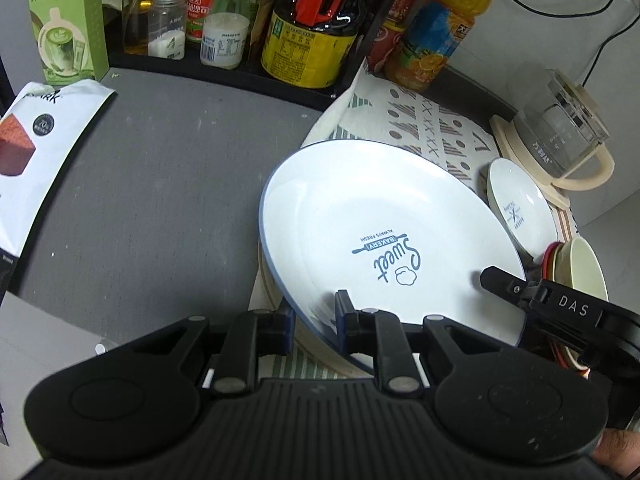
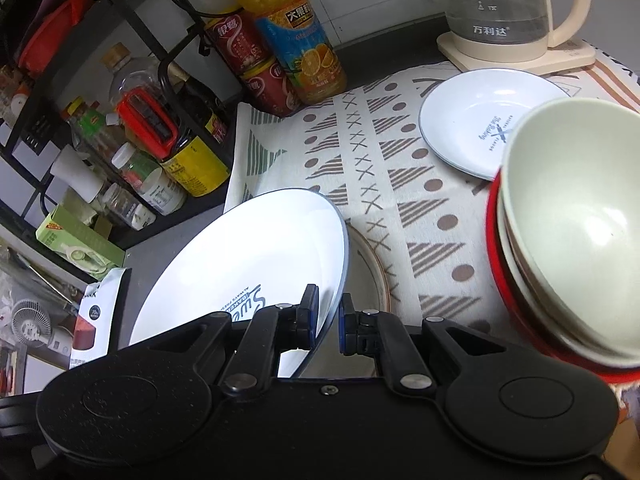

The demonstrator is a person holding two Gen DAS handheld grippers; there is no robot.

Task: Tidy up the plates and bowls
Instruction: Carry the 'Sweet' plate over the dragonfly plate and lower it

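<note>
A large white plate [image 1: 360,208] with blue "Sweet Bakery" lettering is held tilted above the patterned cloth [image 2: 400,184]. My left gripper [image 1: 316,322] is shut on its near rim. My right gripper [image 2: 328,316] is shut on the opposite rim of the same plate [image 2: 240,248], and its black fingers [image 1: 508,288] show at the plate's right edge in the left wrist view. Under the lifted plate lies a beige plate with a brown rim [image 2: 372,264]. A small white plate [image 2: 480,120] rests flat on the cloth. Cream bowls nested in a red bowl [image 2: 580,220] stand to the right.
A black rack [image 1: 224,68] crowded with bottles and jars runs along the back left. An orange juice bottle [image 2: 296,36] and red cans [image 2: 256,68] stand by it. A glass kettle [image 2: 512,12] sits at the back right. A white pouch [image 1: 36,152] lies on the grey counter [image 1: 160,184].
</note>
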